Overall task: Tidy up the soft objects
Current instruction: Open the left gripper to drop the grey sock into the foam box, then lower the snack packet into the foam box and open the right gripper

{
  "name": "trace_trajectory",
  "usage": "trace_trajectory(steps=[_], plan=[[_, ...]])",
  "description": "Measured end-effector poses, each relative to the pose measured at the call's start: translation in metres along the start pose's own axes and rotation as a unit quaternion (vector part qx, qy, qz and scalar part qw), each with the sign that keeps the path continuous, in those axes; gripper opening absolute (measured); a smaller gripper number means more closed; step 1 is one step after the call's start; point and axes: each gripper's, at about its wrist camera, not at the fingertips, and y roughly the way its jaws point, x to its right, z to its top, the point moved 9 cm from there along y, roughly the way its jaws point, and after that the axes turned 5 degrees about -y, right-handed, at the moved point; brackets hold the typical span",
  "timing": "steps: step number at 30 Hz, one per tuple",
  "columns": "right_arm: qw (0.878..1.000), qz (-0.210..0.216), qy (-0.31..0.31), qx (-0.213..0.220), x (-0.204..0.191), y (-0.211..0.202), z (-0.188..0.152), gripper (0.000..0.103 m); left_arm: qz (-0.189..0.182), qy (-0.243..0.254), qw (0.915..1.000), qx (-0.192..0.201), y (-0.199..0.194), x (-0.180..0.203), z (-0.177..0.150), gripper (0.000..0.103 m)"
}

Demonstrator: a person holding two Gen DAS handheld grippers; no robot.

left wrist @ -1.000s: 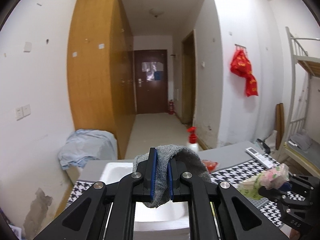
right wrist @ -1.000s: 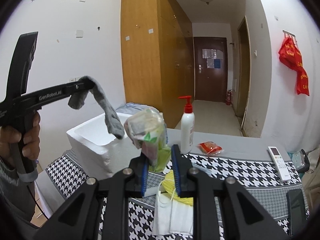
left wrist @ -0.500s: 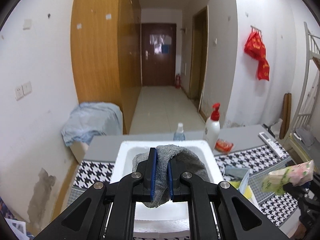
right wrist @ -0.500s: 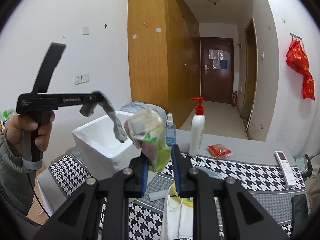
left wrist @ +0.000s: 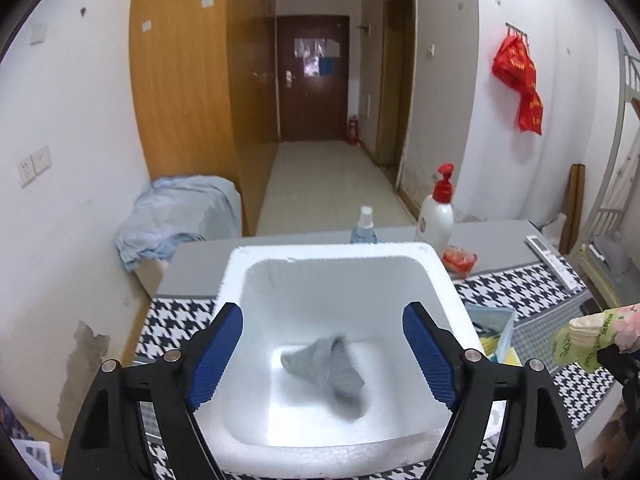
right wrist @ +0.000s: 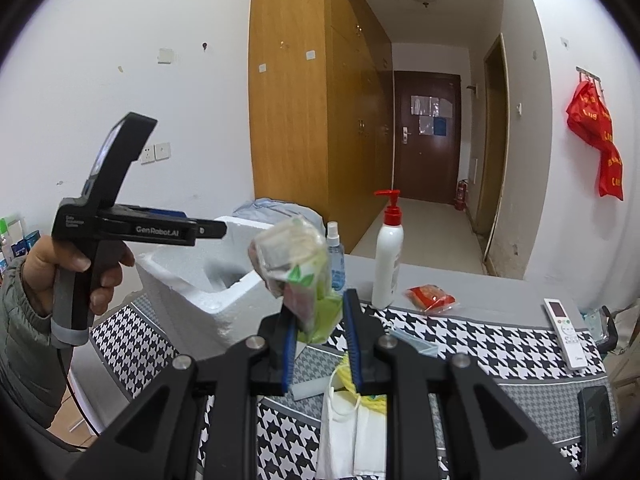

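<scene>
Two grippers are in your hands: your left gripper (left wrist: 322, 354) hangs over the white foam box (left wrist: 448, 288) with its blue-padded jaws opening wide and nothing between them, while the crumpled grey sock (left wrist: 330, 370) is blurred just above or on the floor of that box, clear of both pads. From the right wrist view you can see your left hand (right wrist: 76, 268) wrapped round the black handle, with the fingers reaching over the box's near rim. Your right gripper (right wrist: 320, 344) is closed to a narrow gap on the lower end of a soft clear-plastic tissue pack with green print (right wrist: 296, 268), which stands tilted up out of the jaws, held in the air to the right of the foam box. Under that gripper, on the black-and-white houndstooth cloth of the table (right wrist: 500, 348), lie white face masks (right wrist: 352, 432) and a bundle of yellow cord (right wrist: 360, 384). Farther back stand a small blue spray bottle (right wrist: 334, 256) and a white pump bottle with a red top (right wrist: 388, 256), close behind the box. A red snack packet (right wrist: 431, 298) lies on the grey strip beyond, and a white remote control (right wrist: 566, 332) rests near the right edge.
</scene>
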Motion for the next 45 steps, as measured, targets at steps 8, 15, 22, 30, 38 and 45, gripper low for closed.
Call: trace_trajectory(steps=[8, 15, 22, 30, 38, 45], plan=[[1.000, 0.000, -0.004, 0.007, -0.001, 0.001, 0.005, 0.026, 0.028, -0.009, 0.9958, 0.086, -0.037, -0.011, 0.012, 0.102], [1.000, 0.004, -0.007, 0.008, -0.003, 0.005, 0.011, 0.026, 0.043, -0.016, 0.9922, 0.116, -0.056, -0.025, 0.008, 0.102], [1.000, 0.015, -0.010, 0.007, -0.009, 0.010, 0.017, 0.026, 0.071, -0.014, 0.9849, 0.158, -0.085, -0.039, -0.003, 0.102], [0.999, 0.025, -0.025, 0.000, -0.023, 0.020, 0.025, 0.026, 0.082, -0.015, 0.9769, 0.197, -0.107, -0.056, -0.018, 0.102], [0.999, 0.039, -0.030, -0.008, -0.035, 0.032, 0.034, 0.026, 0.093, -0.035, 0.9756, 0.195, -0.115, -0.080, -0.038, 0.102], [0.997, 0.051, -0.053, -0.023, -0.053, 0.047, 0.039, 0.026, 0.109, -0.037, 0.9740, 0.195, -0.114, -0.098, -0.052, 0.102]])
